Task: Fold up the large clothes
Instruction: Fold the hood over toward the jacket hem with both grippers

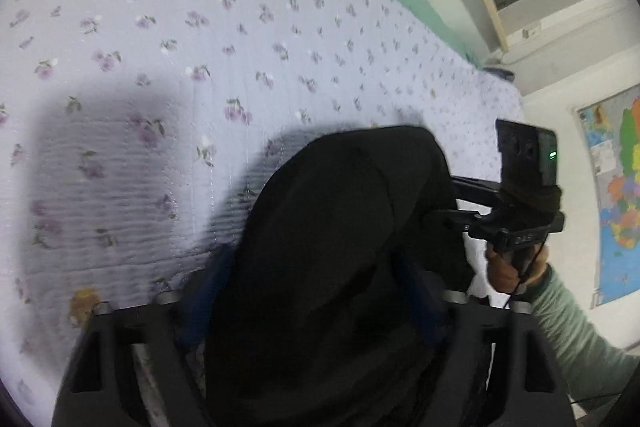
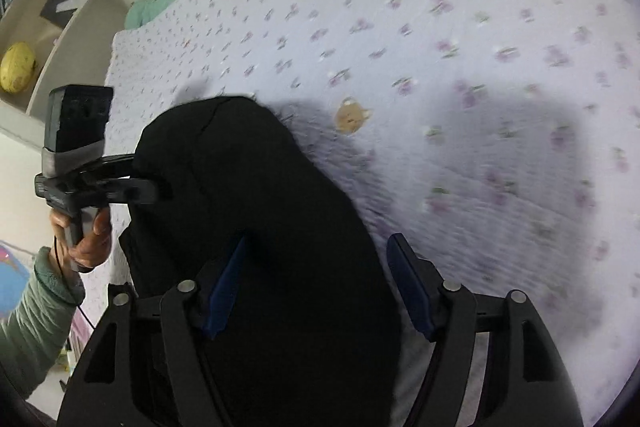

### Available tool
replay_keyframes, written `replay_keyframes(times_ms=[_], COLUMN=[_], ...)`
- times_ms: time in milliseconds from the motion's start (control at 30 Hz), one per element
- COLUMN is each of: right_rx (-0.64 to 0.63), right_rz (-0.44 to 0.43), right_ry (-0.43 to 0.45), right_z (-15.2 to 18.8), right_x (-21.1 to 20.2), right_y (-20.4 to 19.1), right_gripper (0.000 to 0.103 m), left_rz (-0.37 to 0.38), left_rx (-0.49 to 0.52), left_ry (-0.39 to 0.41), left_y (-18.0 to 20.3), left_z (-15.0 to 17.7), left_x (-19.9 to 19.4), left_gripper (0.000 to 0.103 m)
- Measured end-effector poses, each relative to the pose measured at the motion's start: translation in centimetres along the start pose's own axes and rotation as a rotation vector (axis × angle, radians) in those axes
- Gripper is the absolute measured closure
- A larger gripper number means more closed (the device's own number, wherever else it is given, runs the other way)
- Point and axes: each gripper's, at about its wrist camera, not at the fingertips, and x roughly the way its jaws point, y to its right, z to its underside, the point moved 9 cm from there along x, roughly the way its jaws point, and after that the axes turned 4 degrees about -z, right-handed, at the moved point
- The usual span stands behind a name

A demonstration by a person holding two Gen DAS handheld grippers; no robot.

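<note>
Surface: floral bedspread, bare from 9 to 1 o'clock.
Garment: black garment bunched, lifted at 6 o'clock.
Left gripper: clamped on cloth.
Right gripper: fingers spread, cloth draped between.
Progress: early; spreading and folding ahead.

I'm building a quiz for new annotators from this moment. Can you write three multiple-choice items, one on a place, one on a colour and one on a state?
1. Where does the garment hang?
A. Above the floral bedspread
B. In a drawer
C. On a chair

2. What colour is the garment?
A. White
B. Red
C. Black

3. How does the right gripper stand?
A. Clamped tight with its fingers touching
B. Fingers apart, cloth draped between them
C. Out of sight

Answers: 1 A, the flowered quilt lies behind it; 2 C, it is black in both views; 3 B, the blue fingers stand wide apart.
</note>
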Motion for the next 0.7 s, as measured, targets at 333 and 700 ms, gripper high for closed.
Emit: replay_keyframes(times_ms=[333,700], right_rx=[-0.29,-0.421], right_rz=[0.101,0.259], right_ry=[0.092,0.178], right_z=[4.3,19.4], right_x=[-6.6,-14.2], right_y=[-10.6,-21.3], right_gripper=[0.086,0.086], left_rz=[0.005,-0.075], left_rx=[0.208,0.355], left_ry=[0.137,0.16], left_y=[7.9,17.6], left_z=[5.8,21.6], left_x=[-9.1,-16.6], left_gripper=[0.085,0.085])
